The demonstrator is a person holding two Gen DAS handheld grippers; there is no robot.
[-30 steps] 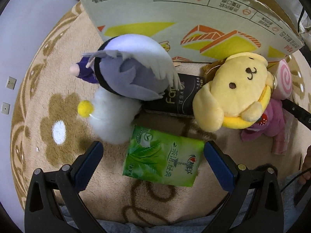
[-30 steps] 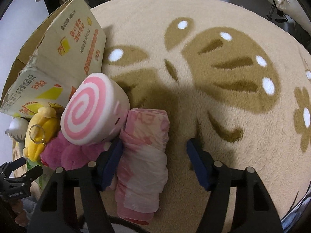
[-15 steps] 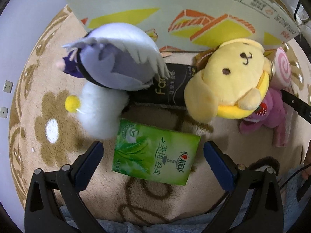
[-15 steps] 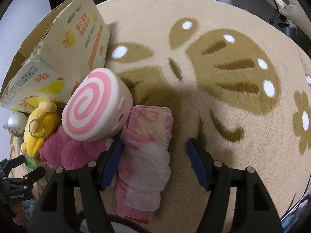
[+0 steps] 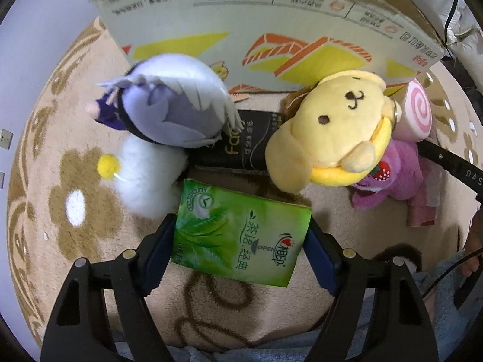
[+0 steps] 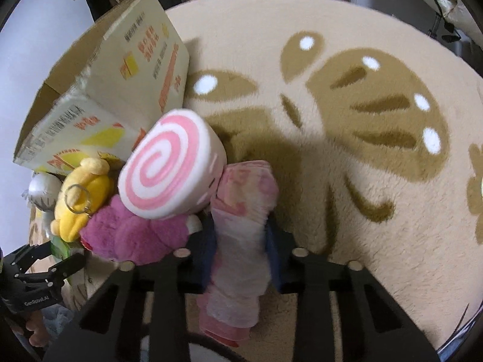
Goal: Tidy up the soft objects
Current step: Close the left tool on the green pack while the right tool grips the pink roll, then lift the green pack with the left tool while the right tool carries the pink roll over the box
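Two grasps are being made in front of the printed cardboard box (image 5: 271,30): the left gripper (image 5: 241,241) has just been closing its jaws around the green plastic tissue pack (image 5: 241,229), and the right gripper (image 6: 240,241) has just clamped the pink-and-white rolled tissue bundle (image 6: 241,235). Next, probably, both lift toward the box, gently enough not to crush them.

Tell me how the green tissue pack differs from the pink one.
The green pack is a flat rectangle with leaf print; the pink pack is long, narrow and pink-white. The green pack lies by the white plush; the pink pack lies by the swirl cushion. Shared: both lie on the rug, each with tool fingers just closed against its sides.
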